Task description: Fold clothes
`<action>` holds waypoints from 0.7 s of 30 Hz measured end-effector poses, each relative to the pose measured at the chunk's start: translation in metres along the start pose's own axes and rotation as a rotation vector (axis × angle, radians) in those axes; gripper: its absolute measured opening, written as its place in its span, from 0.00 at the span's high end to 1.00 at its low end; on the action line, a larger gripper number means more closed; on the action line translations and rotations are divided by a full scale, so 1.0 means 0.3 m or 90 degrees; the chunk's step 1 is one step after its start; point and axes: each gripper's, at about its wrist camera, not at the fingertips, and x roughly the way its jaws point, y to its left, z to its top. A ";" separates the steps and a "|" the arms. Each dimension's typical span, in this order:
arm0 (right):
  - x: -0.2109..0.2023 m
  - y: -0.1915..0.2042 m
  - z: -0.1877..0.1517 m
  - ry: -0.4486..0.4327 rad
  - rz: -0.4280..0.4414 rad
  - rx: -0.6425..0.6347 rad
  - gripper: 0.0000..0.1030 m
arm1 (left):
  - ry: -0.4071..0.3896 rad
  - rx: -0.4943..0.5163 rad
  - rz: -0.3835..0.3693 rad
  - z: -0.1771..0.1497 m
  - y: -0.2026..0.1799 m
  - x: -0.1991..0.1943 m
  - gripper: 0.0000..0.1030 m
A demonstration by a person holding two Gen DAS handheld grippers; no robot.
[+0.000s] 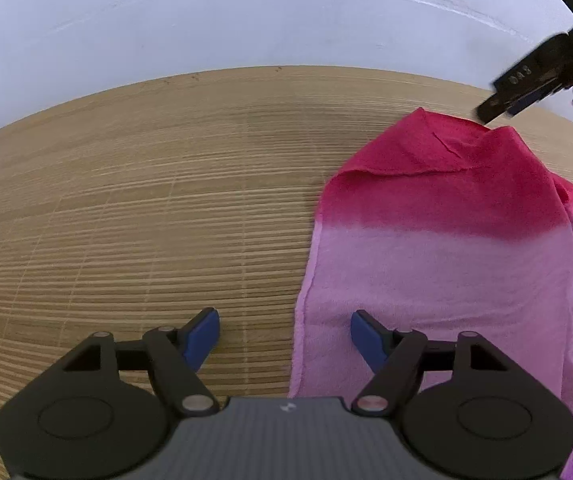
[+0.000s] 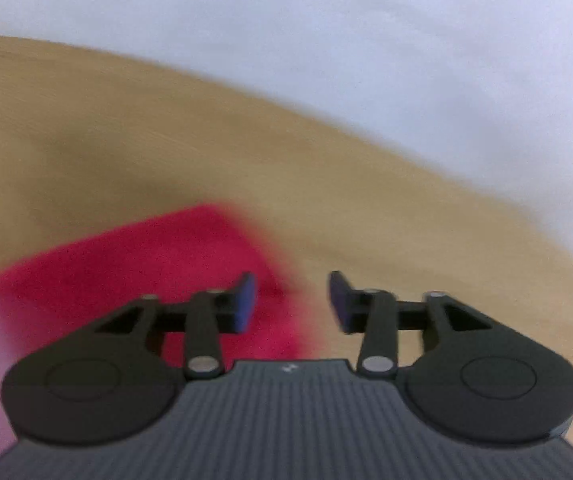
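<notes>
Pink-and-crimson cloth [image 1: 438, 240] spread on bamboo mat [image 1: 146, 200], left gripper [image 1: 284, 338] parted, empty, straddling cloth's left hem, right gripper [image 2: 291, 302] parted, empty, over cloth's crimson corner.

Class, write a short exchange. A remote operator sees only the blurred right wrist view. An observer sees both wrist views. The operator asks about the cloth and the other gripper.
Operator: My picture is smeared. Is the cloth red all over?
Observer: No. The left wrist view shows that the near part is pale pink. Only the far end is red, and an edge is folded over there.
Operator: Where is the left gripper?
Observer: It is open and sits astride the cloth's left edge. One finger is over the bamboo mat and the other is over the pale pink part.
</notes>
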 end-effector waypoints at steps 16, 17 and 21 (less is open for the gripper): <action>0.295 0.333 0.155 0.028 0.080 -0.007 0.95 | -0.017 0.011 0.019 -0.038 -0.022 -0.008 0.18; 0.316 0.385 0.197 0.006 0.096 -0.003 0.95 | -0.018 0.007 0.029 -0.040 -0.016 -0.007 0.18; 0.279 0.543 0.325 -0.172 0.167 0.058 0.92 | -0.022 -0.001 0.099 -0.045 0.019 -0.019 0.18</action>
